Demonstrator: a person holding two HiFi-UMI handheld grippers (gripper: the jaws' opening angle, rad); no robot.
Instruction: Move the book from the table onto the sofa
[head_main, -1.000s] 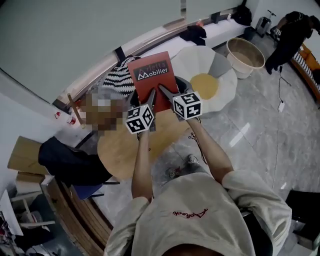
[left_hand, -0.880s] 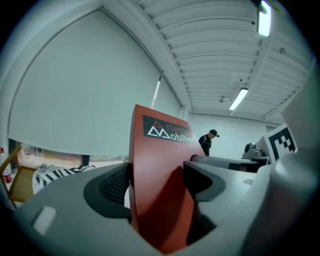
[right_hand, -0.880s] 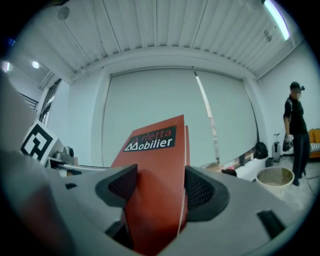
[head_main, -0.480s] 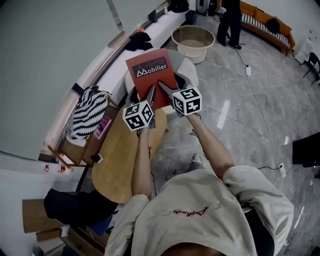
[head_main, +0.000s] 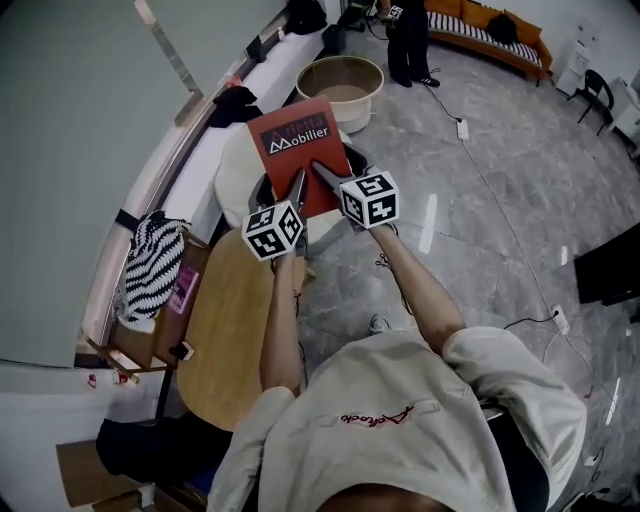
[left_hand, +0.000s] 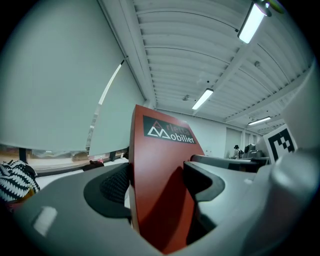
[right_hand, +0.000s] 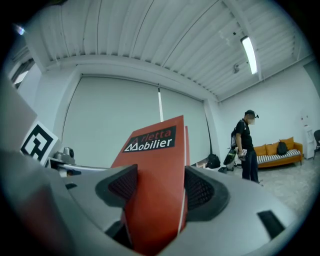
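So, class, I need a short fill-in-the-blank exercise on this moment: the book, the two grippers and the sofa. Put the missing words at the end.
1. The cover of the book is ____ in colour.
2. The book is clamped by ____ grippers at once, the left gripper and the right gripper.
3. The sofa by the far wall is ____ in colour.

Missing words: red; two; orange.

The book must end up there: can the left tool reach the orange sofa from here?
Probably not yet. The left tool, shut on the book alongside the right tool, hangs by the table; the sofa stands far across the floor, near a standing person.
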